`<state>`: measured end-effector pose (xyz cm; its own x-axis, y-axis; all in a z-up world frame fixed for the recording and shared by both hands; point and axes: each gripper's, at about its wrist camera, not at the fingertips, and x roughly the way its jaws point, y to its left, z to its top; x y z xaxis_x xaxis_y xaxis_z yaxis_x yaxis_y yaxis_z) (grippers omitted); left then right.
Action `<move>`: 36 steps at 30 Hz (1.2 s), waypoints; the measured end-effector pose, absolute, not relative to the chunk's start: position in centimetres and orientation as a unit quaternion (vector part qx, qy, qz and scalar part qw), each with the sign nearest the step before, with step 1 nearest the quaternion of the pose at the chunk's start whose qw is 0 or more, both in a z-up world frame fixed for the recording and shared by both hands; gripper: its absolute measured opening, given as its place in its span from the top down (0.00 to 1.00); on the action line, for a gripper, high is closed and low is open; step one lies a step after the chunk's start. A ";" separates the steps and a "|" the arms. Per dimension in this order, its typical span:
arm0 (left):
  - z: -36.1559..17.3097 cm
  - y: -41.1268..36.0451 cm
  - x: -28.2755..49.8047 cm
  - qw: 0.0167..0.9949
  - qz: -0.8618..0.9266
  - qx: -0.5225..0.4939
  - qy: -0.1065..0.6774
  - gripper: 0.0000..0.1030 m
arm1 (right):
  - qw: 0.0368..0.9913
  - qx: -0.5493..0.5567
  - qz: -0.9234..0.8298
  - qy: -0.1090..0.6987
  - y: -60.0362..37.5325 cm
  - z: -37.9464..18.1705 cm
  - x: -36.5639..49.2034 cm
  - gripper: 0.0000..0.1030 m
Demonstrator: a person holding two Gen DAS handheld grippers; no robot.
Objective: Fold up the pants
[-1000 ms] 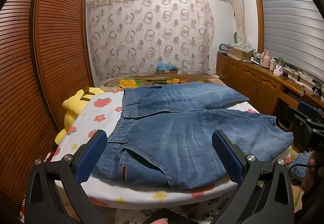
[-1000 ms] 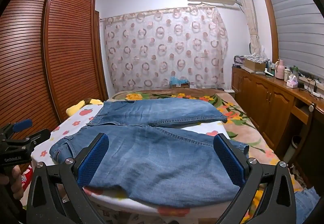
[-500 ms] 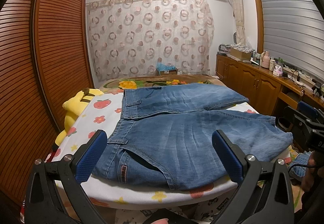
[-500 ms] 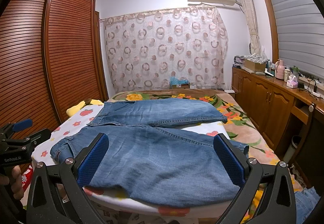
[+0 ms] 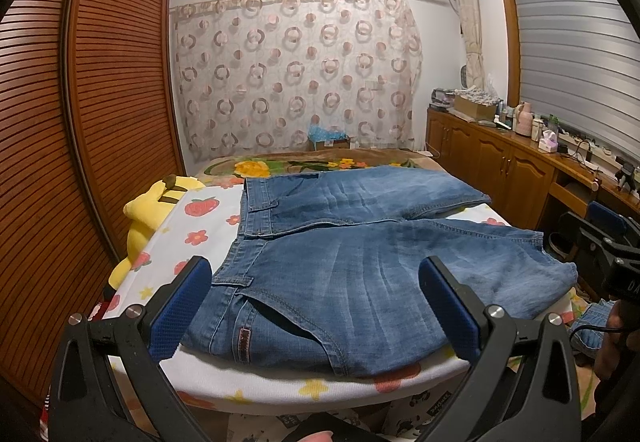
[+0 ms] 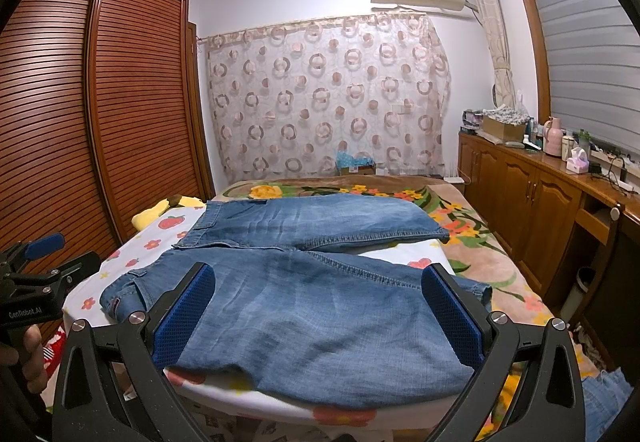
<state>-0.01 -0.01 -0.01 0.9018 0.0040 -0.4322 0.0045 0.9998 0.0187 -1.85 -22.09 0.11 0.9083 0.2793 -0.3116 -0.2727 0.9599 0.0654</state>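
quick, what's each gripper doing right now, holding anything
Left gripper: open, holding nothing, near the waist end of the jeans.
Right gripper: open, holding nothing, near the leg end.

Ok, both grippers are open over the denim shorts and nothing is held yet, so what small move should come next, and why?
Probably lower both onto the near leg's edge: the left gripper by the waistband, the right gripper by the hem. The denim shorts lie flat and unfolded on the bed, legs side by side, so gripping the near leg allows folding it over the far one.
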 end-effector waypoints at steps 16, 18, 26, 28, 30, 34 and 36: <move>1.2 -0.4 -0.2 0.975 0.000 0.011 0.220 0.00 | 0.977 0.011 0.143 0.159 -22.1 0.3 -1.9 0.00; 1.0 -0.3 -0.2 0.976 0.000 0.010 0.219 0.00 | 0.977 0.011 0.143 0.159 -22.1 0.3 -1.9 0.00; 1.0 -0.4 -0.2 0.976 0.000 0.011 0.219 0.00 | 0.977 0.011 0.144 0.160 -22.1 0.3 -2.0 0.00; 1.0 -0.4 -0.2 0.976 0.000 0.011 0.218 0.00 | 0.977 0.011 0.144 0.159 -22.1 0.4 -2.0 0.00; 1.0 -0.4 -0.3 0.976 -0.001 0.010 0.218 0.00 | 0.977 0.011 0.144 0.159 -22.1 0.4 -2.0 0.00; 1.0 -0.4 -0.3 0.976 0.000 0.011 0.218 0.00 | 0.977 0.011 0.144 0.159 -22.1 0.4 -2.1 0.00; 1.1 -0.4 -0.3 0.976 0.000 0.011 0.218 0.00 | 0.977 0.011 0.144 0.159 -22.0 0.4 -2.1 0.00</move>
<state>-0.27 -0.40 1.12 0.9052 0.0053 -0.4250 0.0041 0.9998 0.0212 -2.07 -22.04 0.41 0.9078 0.2849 -0.3077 -0.2780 0.9582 0.0670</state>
